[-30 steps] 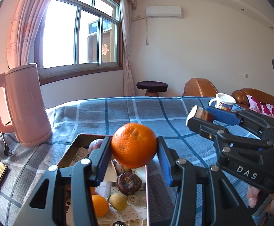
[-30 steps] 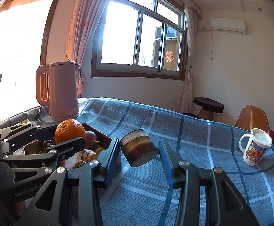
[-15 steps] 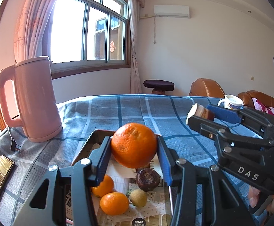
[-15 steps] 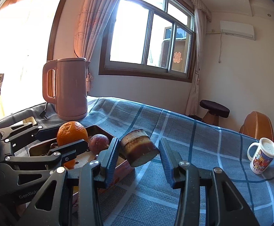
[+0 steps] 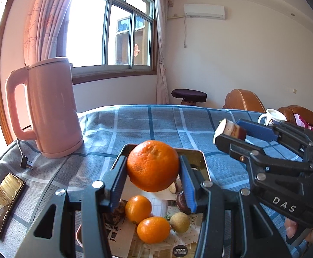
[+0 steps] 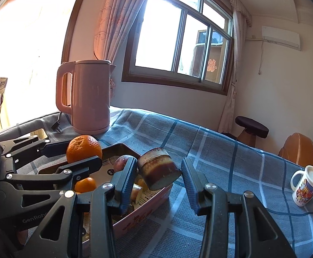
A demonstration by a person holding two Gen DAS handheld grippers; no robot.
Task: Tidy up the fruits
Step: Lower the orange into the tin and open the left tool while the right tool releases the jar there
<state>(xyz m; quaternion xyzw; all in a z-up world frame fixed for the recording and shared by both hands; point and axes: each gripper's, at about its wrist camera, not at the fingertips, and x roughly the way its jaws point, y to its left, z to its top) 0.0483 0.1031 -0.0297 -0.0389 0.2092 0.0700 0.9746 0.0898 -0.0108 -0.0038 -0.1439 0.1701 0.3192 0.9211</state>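
Observation:
A large orange hangs in the air, with my left gripper shut on it between its blue pads. Right under it lies an open tin box holding two small oranges, a yellowish round fruit and a dark fruit. My right gripper is shut on a brown cylindrical chunk with a pale cut end, held just above the box's right wall. In the right wrist view the left gripper and its orange show at the left.
A pink kettle stands at the back left of the blue checked cloth, its plug loose beside it. A phone lies near the left edge. A printed mug stands far right. A stool and brown chairs are behind.
Both grippers have carried their loads leftward toward the box. The box now sits straight under the orange and the kettle looks nearer. Neither grip has changed.

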